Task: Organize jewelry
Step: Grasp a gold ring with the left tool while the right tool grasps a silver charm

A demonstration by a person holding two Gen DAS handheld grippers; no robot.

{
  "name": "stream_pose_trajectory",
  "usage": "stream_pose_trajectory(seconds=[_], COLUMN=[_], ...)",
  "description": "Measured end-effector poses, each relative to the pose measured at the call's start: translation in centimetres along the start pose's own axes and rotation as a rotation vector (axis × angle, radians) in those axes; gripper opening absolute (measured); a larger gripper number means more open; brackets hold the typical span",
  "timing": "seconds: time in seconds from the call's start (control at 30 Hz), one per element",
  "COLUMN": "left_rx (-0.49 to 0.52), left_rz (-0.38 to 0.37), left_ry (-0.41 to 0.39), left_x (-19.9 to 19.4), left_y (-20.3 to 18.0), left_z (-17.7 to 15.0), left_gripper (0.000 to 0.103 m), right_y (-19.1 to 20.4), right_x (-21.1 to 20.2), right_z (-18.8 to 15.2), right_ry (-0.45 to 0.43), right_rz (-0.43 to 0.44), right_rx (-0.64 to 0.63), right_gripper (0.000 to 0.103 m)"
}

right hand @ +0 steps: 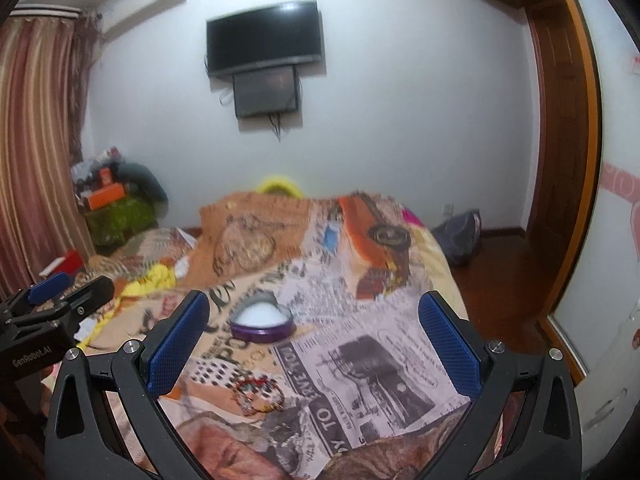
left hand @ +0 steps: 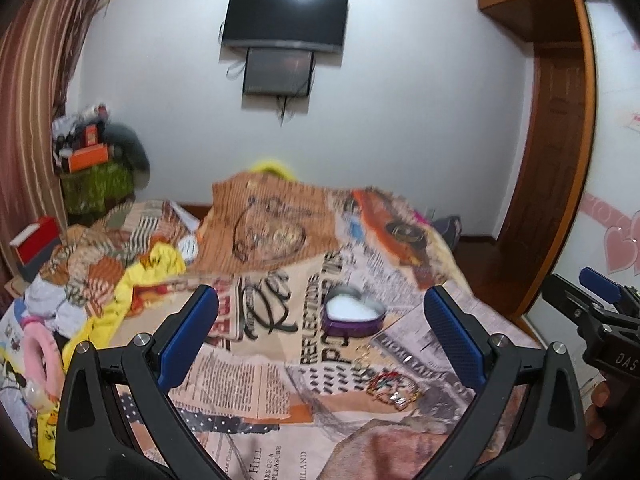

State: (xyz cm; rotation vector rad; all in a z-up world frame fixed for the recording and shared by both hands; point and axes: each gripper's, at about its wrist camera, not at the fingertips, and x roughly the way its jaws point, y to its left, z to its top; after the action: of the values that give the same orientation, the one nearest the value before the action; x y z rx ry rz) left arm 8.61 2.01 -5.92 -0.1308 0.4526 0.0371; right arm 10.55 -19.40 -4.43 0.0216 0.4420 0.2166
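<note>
Jewelry, a multicoloured beaded bracelet (left hand: 394,390) (right hand: 260,398), lies on the newsprint-patterned bed cover (left hand: 248,376) before the open purple heart-shaped tin (left hand: 354,314) (right hand: 262,322), within reach of both empty, spread-jawed tools: left tool (left hand: 320,340), right tool (right hand: 314,340).

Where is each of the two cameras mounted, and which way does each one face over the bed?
Left wrist view: sits on the left gripper, looking forward over the newspaper-print bedspread toward the wall TV; its own open blue-padded fingers show, plus the right gripper at the right edge.
Right wrist view: sits on the right gripper, facing the same way; its open fingers show, with the left gripper at the left edge.
Shared: the purple heart-shaped box, the beaded bracelets, bedspread and TV.
</note>
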Motion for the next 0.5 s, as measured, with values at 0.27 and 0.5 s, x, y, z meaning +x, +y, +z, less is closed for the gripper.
stream_pose_trajectory(seconds=[0.27, 0.5], left_rx=[-0.032, -0.013], left_rz=[0.033, -0.026], left_ry=[0.184, 0.319], left_x=[7.0, 11.6], left_y=[1.7, 1.6], left_z=[-2.6, -4.6], left_gripper=[0.103, 0.096], right_y=[-1.3, -1.6], right_x=[5.0, 9.8], right_z=[-1.8, -3.9], right_ry=[0.162, 0.305], right_rz=[-0.022, 0.024], right_rx=[-0.02, -0.067], right_gripper=[0.103, 0.103])
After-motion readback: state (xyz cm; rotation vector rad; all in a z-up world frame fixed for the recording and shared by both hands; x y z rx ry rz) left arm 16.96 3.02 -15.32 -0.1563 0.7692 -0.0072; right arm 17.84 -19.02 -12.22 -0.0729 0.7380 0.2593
